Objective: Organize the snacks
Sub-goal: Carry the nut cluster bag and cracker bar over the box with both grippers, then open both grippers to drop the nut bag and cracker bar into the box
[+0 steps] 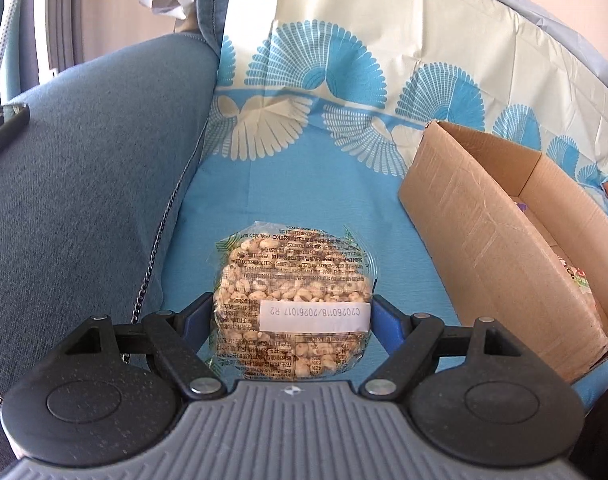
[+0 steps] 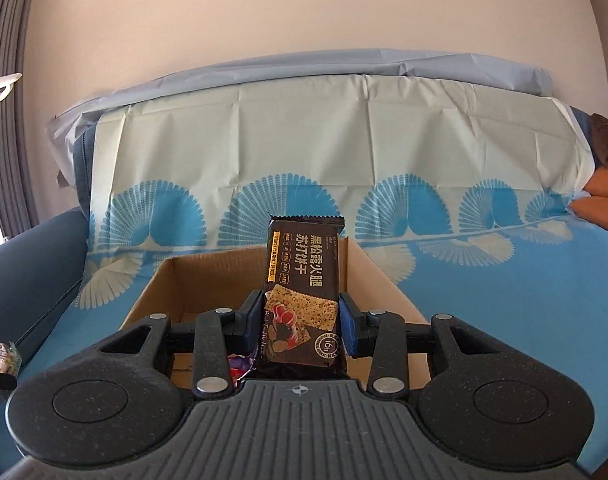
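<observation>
Gripping a round puffed-grain cake (image 1: 291, 304) in clear wrapping, the left gripper (image 1: 291, 322) has its blue-padded fingers (image 1: 386, 326) pressed against the packet's two sides, clamped on it. The packet sits above a blue patterned cloth (image 1: 304, 184) spread over a sofa, with the grey-blue armrest (image 1: 83, 184) to the left and an open cardboard box (image 1: 492, 240) to the right, well apart from the packet. A thin metal chain (image 1: 155, 248) runs along the seam between armrest and cloth, and a dark phone-like object (image 1: 3, 128) lies on the armrest.

The right gripper (image 2: 301, 318) is closed on a dark cracker packet (image 2: 304, 292), holding it upright by its lower half, directly over the cardboard box's open top (image 2: 207, 276). A bit of colourful wrapper (image 2: 241, 362) shows inside the box beneath the gripper. The cloth (image 2: 504, 300) drapes up over the sofa back behind the box.
</observation>
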{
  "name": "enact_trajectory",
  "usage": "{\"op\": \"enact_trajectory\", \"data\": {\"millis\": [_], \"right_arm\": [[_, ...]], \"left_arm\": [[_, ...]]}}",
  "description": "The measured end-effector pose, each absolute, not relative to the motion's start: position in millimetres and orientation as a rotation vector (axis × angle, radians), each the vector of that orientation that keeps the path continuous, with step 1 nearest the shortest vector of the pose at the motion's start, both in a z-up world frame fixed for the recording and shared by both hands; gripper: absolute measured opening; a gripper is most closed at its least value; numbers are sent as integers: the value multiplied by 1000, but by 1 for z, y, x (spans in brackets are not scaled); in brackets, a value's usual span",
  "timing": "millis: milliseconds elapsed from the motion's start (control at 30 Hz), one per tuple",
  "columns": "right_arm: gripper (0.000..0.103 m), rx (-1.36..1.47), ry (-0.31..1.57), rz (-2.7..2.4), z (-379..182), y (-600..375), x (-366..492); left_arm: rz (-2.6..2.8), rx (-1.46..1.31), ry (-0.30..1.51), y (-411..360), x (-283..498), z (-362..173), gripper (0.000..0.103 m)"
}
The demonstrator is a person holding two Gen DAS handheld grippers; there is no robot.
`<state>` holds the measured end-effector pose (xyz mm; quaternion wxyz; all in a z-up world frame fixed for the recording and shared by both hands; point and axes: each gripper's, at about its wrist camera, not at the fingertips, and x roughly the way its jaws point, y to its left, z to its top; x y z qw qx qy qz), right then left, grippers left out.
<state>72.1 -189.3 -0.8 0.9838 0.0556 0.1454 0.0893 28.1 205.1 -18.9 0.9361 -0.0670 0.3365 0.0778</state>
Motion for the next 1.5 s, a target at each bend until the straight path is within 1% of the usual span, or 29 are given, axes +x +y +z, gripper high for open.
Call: {"op": "enact_trajectory", "data": {"millis": [300,433,600,800,833,867,900,933,967,1000,1067,1267,1400,1500], "right_arm": [[41,129,277,198,-4,-195,74],[41,122,274,210,-6,-194,76],[41,144,281,219,-9,-200,83],[42,167,301,210,-11,-205,88],[43,169,312,210,-12,-206,89],[48,167,327,208,-12,-205,91],[60,165,333,205,-12,-205,91],[65,164,328,199,-12,-205,90],[75,164,318,196,-11,-205,88],[81,166,312,198,-10,-206,87],[86,170,310,198,-9,-207,85],[102,183,314,152,-7,-210,81],[102,177,323,130,-6,-211,76],[102,167,344,125,-3,-212,69]], "left_arm": [[202,-32,683,186,36,-18,85],[208,-32,686,170,46,-11,85],[130,-29,596,122,71,26,85],[-19,-28,460,46,111,91,85],[-48,-33,451,34,117,101,88],[-81,-39,448,22,123,109,92],[-116,-44,452,12,128,115,95],[-140,-46,454,3,131,119,100],[-148,-44,449,-5,131,121,102],[-146,-40,444,-12,129,122,102],[-149,-45,454,-19,122,116,102],[-86,-89,452,-5,68,73,102],[-28,-95,424,5,33,57,102],[-37,-97,445,9,18,48,102]]}}
